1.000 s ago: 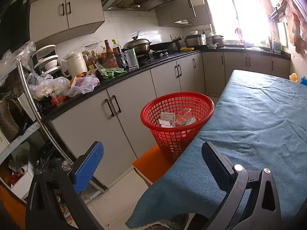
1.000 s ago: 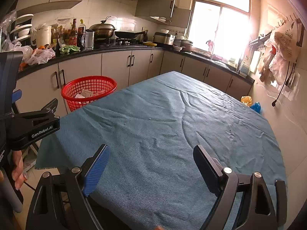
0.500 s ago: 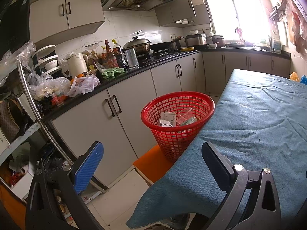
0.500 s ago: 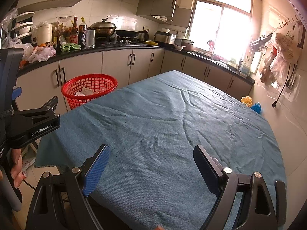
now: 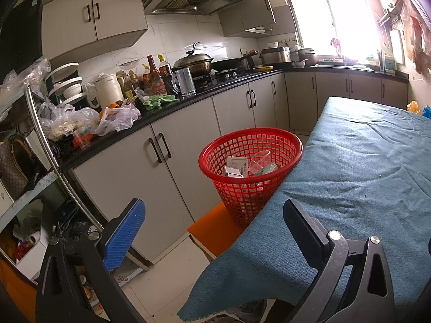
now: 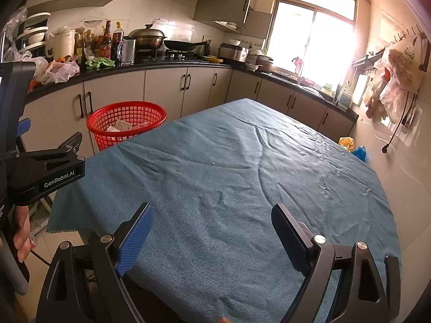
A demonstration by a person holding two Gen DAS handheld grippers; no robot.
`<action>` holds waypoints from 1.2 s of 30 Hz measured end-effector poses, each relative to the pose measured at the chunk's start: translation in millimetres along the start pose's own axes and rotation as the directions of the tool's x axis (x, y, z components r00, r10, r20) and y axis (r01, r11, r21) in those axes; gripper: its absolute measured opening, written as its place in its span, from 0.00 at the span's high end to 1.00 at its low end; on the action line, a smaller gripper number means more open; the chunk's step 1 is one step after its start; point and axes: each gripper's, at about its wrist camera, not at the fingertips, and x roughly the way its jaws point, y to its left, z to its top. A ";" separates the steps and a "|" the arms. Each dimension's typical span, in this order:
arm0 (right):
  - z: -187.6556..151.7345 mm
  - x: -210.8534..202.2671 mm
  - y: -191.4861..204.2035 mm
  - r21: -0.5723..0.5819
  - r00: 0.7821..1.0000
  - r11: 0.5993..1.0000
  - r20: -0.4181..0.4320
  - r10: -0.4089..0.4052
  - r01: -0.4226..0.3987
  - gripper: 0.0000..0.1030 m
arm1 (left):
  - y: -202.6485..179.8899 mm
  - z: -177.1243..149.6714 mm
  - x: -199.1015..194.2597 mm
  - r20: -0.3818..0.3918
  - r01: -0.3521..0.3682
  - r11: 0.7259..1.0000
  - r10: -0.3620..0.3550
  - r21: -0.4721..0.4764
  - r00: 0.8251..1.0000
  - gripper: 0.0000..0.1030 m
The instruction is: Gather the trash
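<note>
A red mesh basket (image 5: pixel 250 145) (image 6: pixel 126 118) stands on an orange stool (image 5: pixel 215 231) beside the table's left edge. Inside it lie small boxes and a clear plastic cup (image 5: pixel 258 161). The table wears a wrinkled blue cloth (image 6: pixel 229 177) (image 5: pixel 363 167) with only tiny specks on it. My left gripper (image 5: pixel 212 223) is open and empty, held near the table's near-left corner and aimed toward the basket. My right gripper (image 6: pixel 212 228) is open and empty above the cloth's near edge. The left gripper's body (image 6: pixel 40 167) and a hand (image 6: pixel 21 231) show at the left of the right wrist view.
A black counter (image 5: pixel 161 113) with grey cabinets runs along the left and far walls, crowded with plastic bags (image 5: pixel 113 118), bottles, a kettle and pots. A metal rack (image 5: pixel 48 145) stands at far left. Yellow and blue bags (image 6: pixel 353 148) lie on the floor by the right wall.
Both grippers have barely shifted; the views stay almost the same, and both stay open and empty.
</note>
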 end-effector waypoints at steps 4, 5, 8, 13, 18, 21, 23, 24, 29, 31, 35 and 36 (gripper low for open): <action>0.6 -0.1 0.4 -0.003 1.000 1.000 -0.003 0.001 -0.001 0.11 | -0.1 0.3 0.3 -0.002 0.004 1.000 -0.004 -0.001 1.000 0.01; 0.6 -0.1 0.5 -0.003 1.000 1.000 -0.003 0.001 -0.001 0.11 | -0.4 0.4 0.2 -0.002 0.002 1.000 -0.002 -0.001 1.000 0.01; 0.7 -0.2 0.4 -0.007 1.000 1.000 -0.004 0.000 0.000 0.11 | -0.1 0.5 0.6 -0.002 0.004 1.000 -0.004 -0.001 1.000 0.01; 1.2 0.3 0.5 -0.011 1.000 1.000 -0.005 0.001 -0.001 0.11 | 1.3 -0.9 0.5 -0.001 0.004 1.000 -0.004 -0.001 1.000 0.01; 1.6 0.8 1.0 -0.013 1.000 1.000 -0.006 0.001 -0.001 0.11 | 0.4 -0.3 0.1 -0.001 0.002 1.000 -0.002 -0.001 1.000 0.01; 1.7 0.9 1.5 -0.014 1.000 1.000 -0.006 0.001 -0.001 0.11 | 0.5 -0.3 0.2 0.000 0.002 1.000 -0.002 -0.001 1.000 0.01; 1.9 1.2 1.6 -0.016 1.000 1.000 -0.006 0.001 -0.001 0.11 | 0.5 -0.2 0.4 -0.001 0.002 1.000 -0.002 0.000 1.000 0.01; 2.1 1.4 1.6 -0.017 1.000 1.000 -0.006 0.001 -0.001 0.11 | 0.8 -0.6 0.3 -0.001 0.003 1.000 -0.003 0.001 1.000 0.01; 2.2 1.6 1.3 -0.018 1.000 1.000 -0.006 0.002 -0.002 0.11 | 1.0 -1.1 -0.2 0.000 0.001 1.000 -0.001 0.001 1.000 0.01; 2.5 1.7 1.3 -0.020 1.000 1.000 -0.006 0.003 -0.003 0.11 | 1.2 -1.2 -0.2 -0.002 0.002 1.000 -0.002 -0.001 1.000 0.01; 2.5 1.7 1.4 -0.020 1.000 1.000 -0.006 0.003 -0.003 0.11 | 1.0 -1.0 -0.3 -0.001 0.001 1.000 -0.001 0.002 1.000 0.01; 2.4 1.7 1.4 -0.019 1.000 1.000 -0.006 0.003 -0.003 0.11 | 0.9 -1.0 -0.4 0.000 0.002 1.000 -0.002 0.000 1.000 0.01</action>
